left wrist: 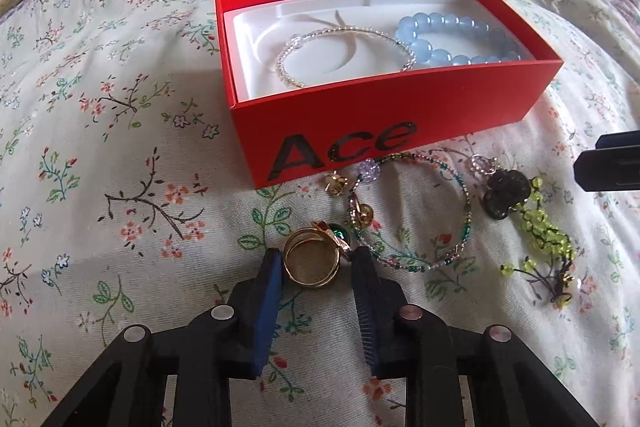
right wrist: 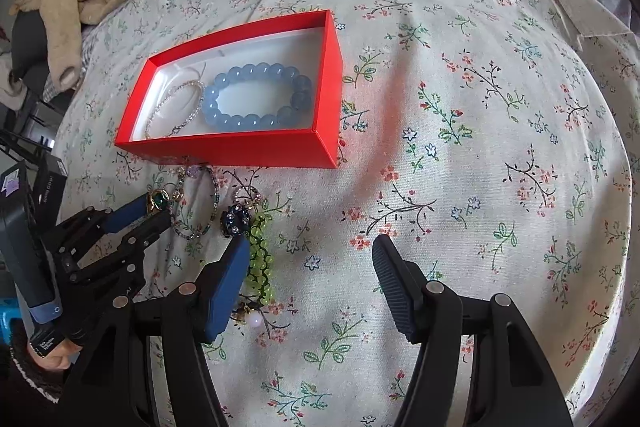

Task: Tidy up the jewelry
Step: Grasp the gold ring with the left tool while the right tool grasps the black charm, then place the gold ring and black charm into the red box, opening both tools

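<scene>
Left gripper (left wrist: 318, 261): jaws closed in on the gold ring (left wrist: 310, 265), pads at both its sides
Right gripper (right wrist: 310, 259): wide open, empty, over bare sheet (right wrist: 480, 147)
Box (left wrist: 360, 115): holds blue beads (left wrist: 456, 41) and a silver bracelet (left wrist: 344, 57)
Loose: beaded hoop (left wrist: 416, 211), green strand (left wrist: 540, 227), beside the box
Risk: round ring may pivot or pop out of the pads
Risk: ring's green stone (left wrist: 340, 233) lies by the hoop, may snag it

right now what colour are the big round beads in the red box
Pale blue; the bead bracelet shows best in the right wrist view.
</scene>
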Available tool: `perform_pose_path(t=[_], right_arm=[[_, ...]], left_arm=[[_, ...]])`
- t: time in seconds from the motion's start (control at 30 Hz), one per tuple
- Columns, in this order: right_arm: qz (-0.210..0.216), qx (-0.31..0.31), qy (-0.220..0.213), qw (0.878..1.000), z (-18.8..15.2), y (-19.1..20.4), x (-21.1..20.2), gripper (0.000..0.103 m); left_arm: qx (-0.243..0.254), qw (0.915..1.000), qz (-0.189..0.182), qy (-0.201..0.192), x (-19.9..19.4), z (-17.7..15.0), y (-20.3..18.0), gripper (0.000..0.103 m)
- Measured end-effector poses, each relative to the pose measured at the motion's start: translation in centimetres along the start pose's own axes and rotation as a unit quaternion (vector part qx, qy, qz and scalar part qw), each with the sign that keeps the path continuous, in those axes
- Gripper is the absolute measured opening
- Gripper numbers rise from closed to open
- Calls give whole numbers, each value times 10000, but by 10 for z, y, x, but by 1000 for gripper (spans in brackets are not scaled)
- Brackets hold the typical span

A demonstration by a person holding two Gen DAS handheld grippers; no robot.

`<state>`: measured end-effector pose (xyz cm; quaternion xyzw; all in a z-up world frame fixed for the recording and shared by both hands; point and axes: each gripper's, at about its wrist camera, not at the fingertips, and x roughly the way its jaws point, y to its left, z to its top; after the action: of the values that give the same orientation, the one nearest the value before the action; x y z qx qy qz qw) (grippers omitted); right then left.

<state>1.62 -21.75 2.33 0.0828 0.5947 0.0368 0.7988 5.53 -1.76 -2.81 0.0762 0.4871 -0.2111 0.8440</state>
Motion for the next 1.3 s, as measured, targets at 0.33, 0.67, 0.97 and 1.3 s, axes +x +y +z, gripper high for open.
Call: perform_pose_path(t=[0.33, 0.67, 0.97, 1.3], right_arm=[[400, 151, -143, 9990, 4, 13, -4, 63], [849, -21, 22, 9964, 3, 41, 7, 33], [411, 98, 291, 9987, 6, 40, 34, 33], [392, 121, 247, 9989, 12, 38, 42, 23]], left_arm=[[-484, 9988, 75, -16, -17, -1, 14, 29], [-864, 9962, 84, 63, -28, -7, 30, 29], [-898, 9958, 78, 162, -28, -10, 33, 29], [-966, 9951, 68, 186, -26, -9, 32, 29]])
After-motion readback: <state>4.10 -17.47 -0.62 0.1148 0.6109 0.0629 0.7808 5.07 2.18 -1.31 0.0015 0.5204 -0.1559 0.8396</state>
